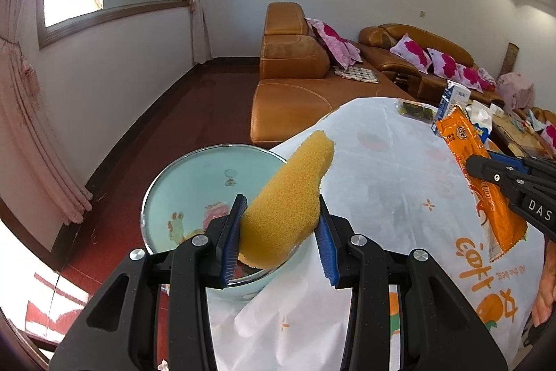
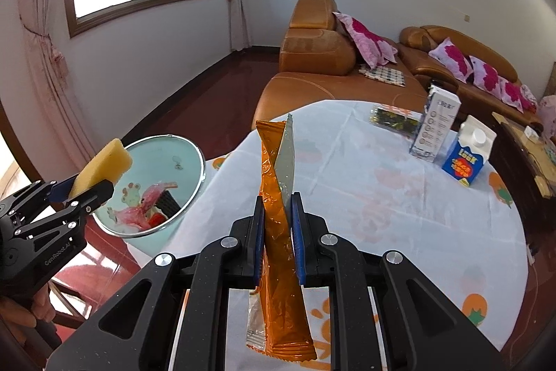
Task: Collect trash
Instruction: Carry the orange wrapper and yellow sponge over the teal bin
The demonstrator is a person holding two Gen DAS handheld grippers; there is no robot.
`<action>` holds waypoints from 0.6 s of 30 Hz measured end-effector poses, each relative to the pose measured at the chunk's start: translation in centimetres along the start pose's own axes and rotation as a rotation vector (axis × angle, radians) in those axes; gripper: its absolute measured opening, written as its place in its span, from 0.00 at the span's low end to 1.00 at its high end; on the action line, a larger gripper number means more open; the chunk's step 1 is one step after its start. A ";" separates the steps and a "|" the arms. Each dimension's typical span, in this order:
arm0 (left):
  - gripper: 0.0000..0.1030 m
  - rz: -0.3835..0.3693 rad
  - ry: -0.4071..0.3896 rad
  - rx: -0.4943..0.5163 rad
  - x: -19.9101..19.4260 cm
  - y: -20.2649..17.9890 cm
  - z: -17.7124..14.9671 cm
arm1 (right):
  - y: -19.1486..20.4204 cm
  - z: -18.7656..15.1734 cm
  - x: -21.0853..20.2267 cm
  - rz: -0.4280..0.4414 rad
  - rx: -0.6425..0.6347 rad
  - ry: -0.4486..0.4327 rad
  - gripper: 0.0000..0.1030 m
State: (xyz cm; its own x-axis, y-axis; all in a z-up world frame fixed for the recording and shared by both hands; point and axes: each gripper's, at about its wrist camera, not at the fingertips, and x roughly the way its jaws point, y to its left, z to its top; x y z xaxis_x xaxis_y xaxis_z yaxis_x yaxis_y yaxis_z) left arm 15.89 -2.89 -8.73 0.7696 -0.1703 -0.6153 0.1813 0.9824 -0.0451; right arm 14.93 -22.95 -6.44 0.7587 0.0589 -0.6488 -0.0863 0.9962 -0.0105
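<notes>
My left gripper is shut on a yellow sponge and holds it over the rim of a pale green trash bin that stands beside the table. In the right wrist view the sponge sits in the left gripper above the bin, which holds pink and red scraps. My right gripper is shut on a long orange wrapper and holds it upright above the table. The wrapper also shows in the left wrist view, in the right gripper.
A round table with a white printed cloth carries a white carton box, a blue-and-white milk carton and a dark flat packet at its far side. An orange leather sofa with pink cushions stands behind.
</notes>
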 end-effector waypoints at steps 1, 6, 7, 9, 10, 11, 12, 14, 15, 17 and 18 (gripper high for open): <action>0.37 0.003 0.000 -0.007 0.0 0.3 0.0 | 0.3 0.1 0.1 0.004 -0.003 0.001 0.15; 0.37 0.017 -0.002 -0.030 0.0 1.4 -0.1 | 1.5 0.5 0.5 0.025 -0.017 0.000 0.15; 0.37 0.019 -0.002 -0.033 0.0 1.5 0.0 | 1.9 0.6 0.6 0.030 -0.019 0.000 0.15; 0.37 0.025 -0.003 -0.041 0.1 2.0 0.0 | 2.4 0.8 0.8 0.038 -0.026 0.000 0.15; 0.37 0.029 -0.004 -0.045 0.1 2.2 0.0 | 2.7 0.9 1.0 0.042 -0.030 0.000 0.15; 0.37 0.033 -0.004 -0.048 0.1 2.3 0.1 | 3.0 1.0 1.1 0.046 -0.032 0.000 0.15; 0.37 0.037 -0.004 -0.053 0.1 2.6 0.1 | 3.2 1.1 1.2 0.051 -0.034 0.001 0.15; 0.37 0.046 -0.004 -0.063 0.2 3.2 0.0 | 3.8 1.3 1.5 0.060 -0.039 0.002 0.15; 0.37 0.049 -0.004 -0.066 0.2 3.4 0.0 | 4.1 1.4 1.7 0.064 -0.041 0.004 0.15; 0.37 0.058 -0.002 -0.078 0.2 4.1 -0.1 | 4.7 1.6 2.2 0.074 -0.048 0.009 0.15; 0.37 0.063 -0.001 -0.085 0.3 4.5 -0.2 | 4.9 1.6 2.3 0.077 -0.050 0.010 0.15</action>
State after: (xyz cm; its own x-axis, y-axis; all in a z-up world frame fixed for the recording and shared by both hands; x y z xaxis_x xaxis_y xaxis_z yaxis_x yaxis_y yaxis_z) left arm 16.84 1.46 -9.24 0.7786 -0.1079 -0.6182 0.0799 0.9941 -0.0728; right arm 17.27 -17.78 -6.75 0.7421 0.1341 -0.6568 -0.1764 0.9843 0.0016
